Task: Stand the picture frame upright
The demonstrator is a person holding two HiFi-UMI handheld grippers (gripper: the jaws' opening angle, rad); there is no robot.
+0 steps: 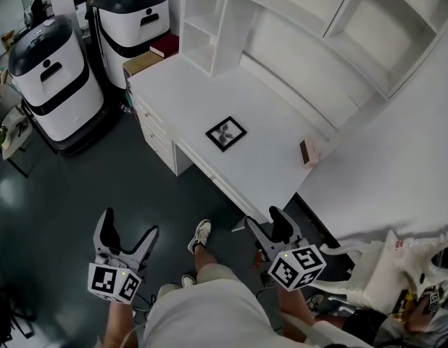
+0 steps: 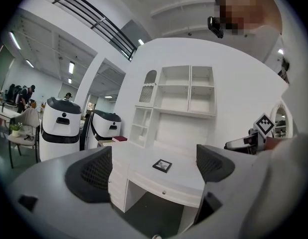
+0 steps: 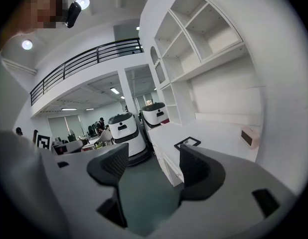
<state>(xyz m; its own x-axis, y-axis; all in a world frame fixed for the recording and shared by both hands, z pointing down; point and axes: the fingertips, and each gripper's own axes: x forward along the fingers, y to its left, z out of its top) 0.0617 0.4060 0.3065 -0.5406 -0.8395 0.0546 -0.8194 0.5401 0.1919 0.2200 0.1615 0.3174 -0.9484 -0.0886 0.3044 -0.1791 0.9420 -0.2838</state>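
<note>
Frame (image 1: 225,133): flat on desk (image 1: 267,107), box (image 1: 309,152) at its 3 o'clock.
Left gripper (image 1: 127,227): jaws apart, empty.
Right gripper (image 1: 266,223): jaws apart, empty.
Robots (image 1: 54,78): 10 o'clock.

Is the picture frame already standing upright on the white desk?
No, the picture frame lies flat, face up, on the white desk.
</note>
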